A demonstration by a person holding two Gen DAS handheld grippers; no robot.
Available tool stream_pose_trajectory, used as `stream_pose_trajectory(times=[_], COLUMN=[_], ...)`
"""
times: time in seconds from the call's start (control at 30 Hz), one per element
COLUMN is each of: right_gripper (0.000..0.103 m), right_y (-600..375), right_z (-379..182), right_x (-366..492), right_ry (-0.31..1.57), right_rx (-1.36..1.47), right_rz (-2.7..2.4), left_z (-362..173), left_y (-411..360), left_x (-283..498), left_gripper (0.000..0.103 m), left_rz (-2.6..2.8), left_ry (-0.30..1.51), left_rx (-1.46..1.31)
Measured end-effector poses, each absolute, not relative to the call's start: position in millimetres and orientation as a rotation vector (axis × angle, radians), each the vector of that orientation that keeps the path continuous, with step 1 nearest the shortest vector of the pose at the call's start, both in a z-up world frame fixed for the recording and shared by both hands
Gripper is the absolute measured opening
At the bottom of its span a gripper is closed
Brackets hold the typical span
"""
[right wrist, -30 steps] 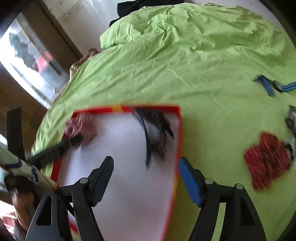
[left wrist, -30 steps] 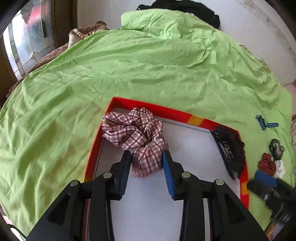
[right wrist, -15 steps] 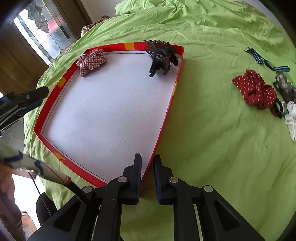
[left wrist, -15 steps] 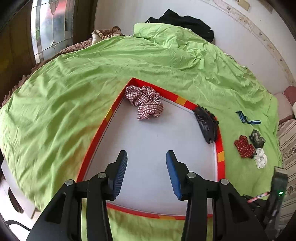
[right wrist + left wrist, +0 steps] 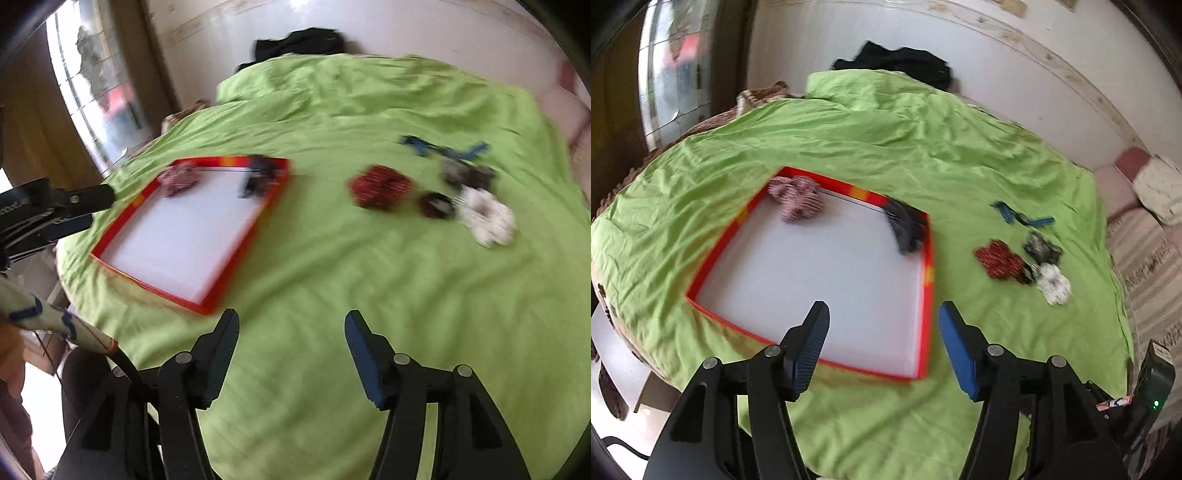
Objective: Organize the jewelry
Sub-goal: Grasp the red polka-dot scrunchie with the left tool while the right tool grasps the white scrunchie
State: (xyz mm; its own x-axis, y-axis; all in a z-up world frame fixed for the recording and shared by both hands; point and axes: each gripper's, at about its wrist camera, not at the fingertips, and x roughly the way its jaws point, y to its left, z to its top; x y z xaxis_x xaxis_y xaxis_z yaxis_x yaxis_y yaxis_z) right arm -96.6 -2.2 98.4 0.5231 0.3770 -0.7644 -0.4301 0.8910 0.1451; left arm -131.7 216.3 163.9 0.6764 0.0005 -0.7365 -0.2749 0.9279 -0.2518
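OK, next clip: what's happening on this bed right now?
A person is sorting hair accessories into a red-rimmed tray on a green bedspread. A plaid scrunchie and a dark claw clip already lie in it. The red scrunchie, white scrunchie, blue band and other dark pieces wait on the cover. The left gripper and right gripper are both empty, their jaws opening.

- One red-rimmed tray (image 5: 925, 295)
- Two pieces in it: checked scrunchie (image 5: 796, 201), black claw clip (image 5: 907, 225)
- Five loose on the green sheet (image 5: 923, 147) (blurred): blue band (image 5: 1021, 218), red scrunchie (image 5: 999, 258), grey one (image 5: 1041, 247), white one (image 5: 1052, 282), dark ring (image 5: 436, 205)
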Motion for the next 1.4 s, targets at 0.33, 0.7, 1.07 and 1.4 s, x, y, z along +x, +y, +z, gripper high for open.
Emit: stream_pose_trajectory(times=[0.33, 0.7, 1.07, 1.4], right_gripper=[0.064, 0.069, 0.075, 0.015], right_y=[-141.5, -187.5, -194.9, -171.7], right_z=[73.8, 65.0, 52.9, 34.5], right_x=[-99.1, -16.4, 100.9, 125.5], right_ry=[0.914, 0.916, 0.924, 0.982], right_rx=[0.061, 0.176, 0.309, 0.285], right_rz=[0.248, 0.195, 0.168, 0.182], left_z=[145.6, 103.7, 48.5, 35.4], left_y=[128.1, 92.3, 96.9, 69.7], left_x=[-108.3, -2.8, 115.1, 136.4], left_gripper=[0.061, 0.061, 0.066, 0.012], left_rz=[0.031, -0.032, -0.094, -0.149], left_ry=[0.92, 1.025, 1.075, 1.115], left_rx=[-0.254, -0.22, -0.368, -0.31])
